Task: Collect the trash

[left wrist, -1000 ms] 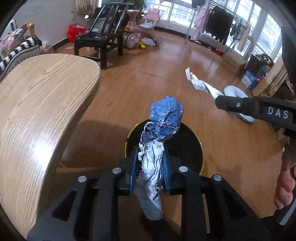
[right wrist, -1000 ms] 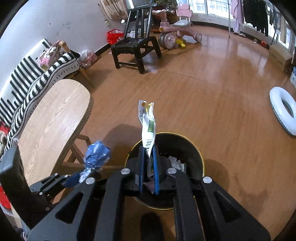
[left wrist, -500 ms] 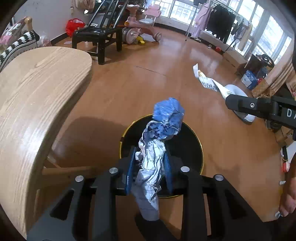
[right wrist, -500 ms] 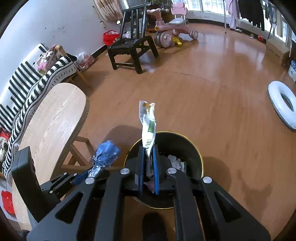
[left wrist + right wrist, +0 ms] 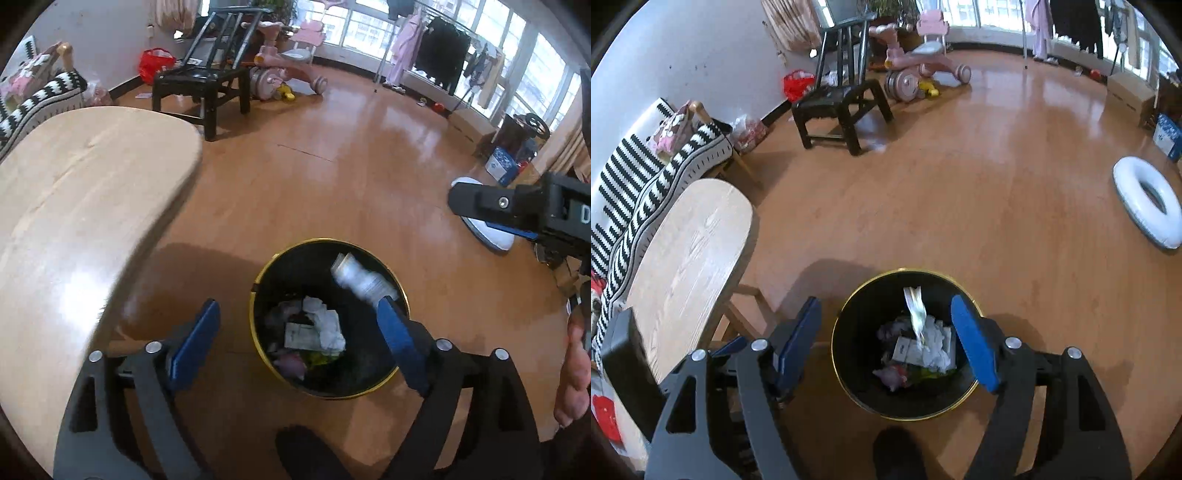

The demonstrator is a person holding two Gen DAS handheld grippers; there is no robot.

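A black trash bin with a gold rim [image 5: 258, 280] [image 5: 837, 317] stands on the wood floor, holding crumpled paper and wrappers. My left gripper [image 5: 299, 321] is open and empty above the bin. My right gripper [image 5: 886, 321] is open and empty above it too. A blurred white wrapper [image 5: 360, 278] [image 5: 916, 312] is dropping into the bin. The blue and silver wrapper is not clearly visible. The right gripper's body [image 5: 517, 206] shows at the right of the left wrist view.
A light wooden table [image 5: 74, 206] [image 5: 683, 258] stands left of the bin. A black chair [image 5: 842, 99], a pink tricycle [image 5: 916, 70], a striped sofa [image 5: 639, 177] and a white swim ring [image 5: 1123, 199] stand further off.
Both grippers opened and let go of their wrappers over the bin. The white wrapper is falling in; the blue and silver one has left the left gripper.
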